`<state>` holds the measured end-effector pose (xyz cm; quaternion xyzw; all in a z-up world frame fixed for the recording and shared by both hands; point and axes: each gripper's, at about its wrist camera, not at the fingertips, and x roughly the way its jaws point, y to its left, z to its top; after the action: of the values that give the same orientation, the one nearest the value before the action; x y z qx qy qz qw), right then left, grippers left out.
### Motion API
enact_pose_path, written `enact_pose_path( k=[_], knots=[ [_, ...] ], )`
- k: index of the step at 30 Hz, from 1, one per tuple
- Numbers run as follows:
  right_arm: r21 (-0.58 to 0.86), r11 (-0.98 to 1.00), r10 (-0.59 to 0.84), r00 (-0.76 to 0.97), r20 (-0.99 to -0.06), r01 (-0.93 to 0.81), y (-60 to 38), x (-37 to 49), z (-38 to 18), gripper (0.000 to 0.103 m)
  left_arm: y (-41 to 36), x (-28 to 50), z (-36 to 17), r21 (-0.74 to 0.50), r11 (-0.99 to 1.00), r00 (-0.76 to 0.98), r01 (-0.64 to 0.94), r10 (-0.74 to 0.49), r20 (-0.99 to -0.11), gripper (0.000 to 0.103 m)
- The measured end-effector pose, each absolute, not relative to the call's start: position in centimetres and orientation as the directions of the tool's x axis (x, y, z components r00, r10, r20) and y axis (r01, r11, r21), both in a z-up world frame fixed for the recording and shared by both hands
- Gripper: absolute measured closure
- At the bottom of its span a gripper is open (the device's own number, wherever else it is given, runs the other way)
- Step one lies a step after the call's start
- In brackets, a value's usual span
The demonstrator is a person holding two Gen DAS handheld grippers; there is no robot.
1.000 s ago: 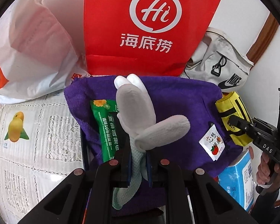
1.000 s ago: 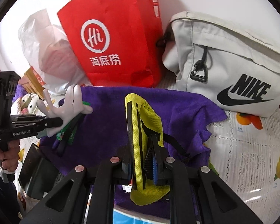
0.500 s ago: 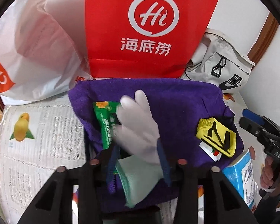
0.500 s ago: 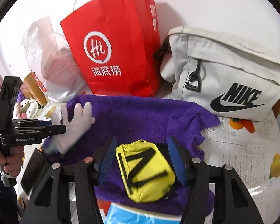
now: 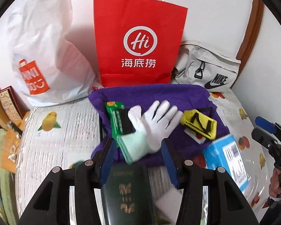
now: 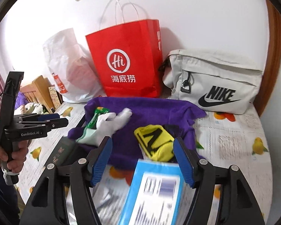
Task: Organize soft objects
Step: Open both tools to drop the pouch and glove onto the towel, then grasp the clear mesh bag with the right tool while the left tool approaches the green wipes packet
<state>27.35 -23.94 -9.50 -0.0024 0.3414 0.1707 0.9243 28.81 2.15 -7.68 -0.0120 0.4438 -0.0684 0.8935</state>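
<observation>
Both grippers have just been opening: your left gripper (image 5: 138, 154) has let the white glove (image 5: 155, 123) drop onto the purple towel (image 5: 159, 95), and your right gripper (image 6: 142, 161) has released the yellow pouch (image 6: 155, 140). Jaws apart, empty; each item lies centre frame, just beyond the fingertips, so both placements look finished.

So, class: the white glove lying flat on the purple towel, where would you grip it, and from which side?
Grip the pale green cuff: it is bunched thicker than the flat, splayed fingers of the white glove and points at the left gripper, whose jaws have just opened off it. Come from the near edge of the purple towel, probably angled down.
</observation>
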Motion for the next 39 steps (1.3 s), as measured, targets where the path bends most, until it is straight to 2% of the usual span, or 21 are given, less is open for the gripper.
enact_pose_path(
  k=[11, 14, 20, 29, 39],
  knots=[
    [0.177, 0.938, 0.342, 0.703, -0.624, -0.299, -24.8, 18.3, -10.1, 0.03, 3.2, 20.8, -7.1, -0.112, 0.989, 0.594, 0.095, -0.147, -0.791, 0.055],
    [0.181, 0.932, 0.354, 0.693, -0.628, -0.313, -24.3, 16.2, -10.8, 0.023, 3.5, 19.0, -7.5, -0.128, 0.988, 0.59, 0.085, -0.154, -0.793, 0.053],
    [0.185, 0.916, 0.387, 0.654, -0.65, -0.357, -22.7, 12.9, -13.5, 0.017, 3.9, 16.3, -9.3, -0.148, 0.986, 0.576, 0.078, -0.166, -0.801, 0.051],
    [0.198, 0.872, 0.438, 0.535, -0.723, -0.447, -20.0, 10.7, -19.9, 0.017, 4.7, 13.6, -12.8, -0.169, 0.984, 0.533, 0.06, -0.175, -0.828, 0.051],
    [0.152, 0.861, 0.414, 0.495, -0.764, -0.485, -18.5, 11.0, -23.2, 0.017, 4.6, 13.0, -14.9, -0.186, 0.98, 0.5, 0.071, -0.196, -0.843, 0.051]
  ],
)
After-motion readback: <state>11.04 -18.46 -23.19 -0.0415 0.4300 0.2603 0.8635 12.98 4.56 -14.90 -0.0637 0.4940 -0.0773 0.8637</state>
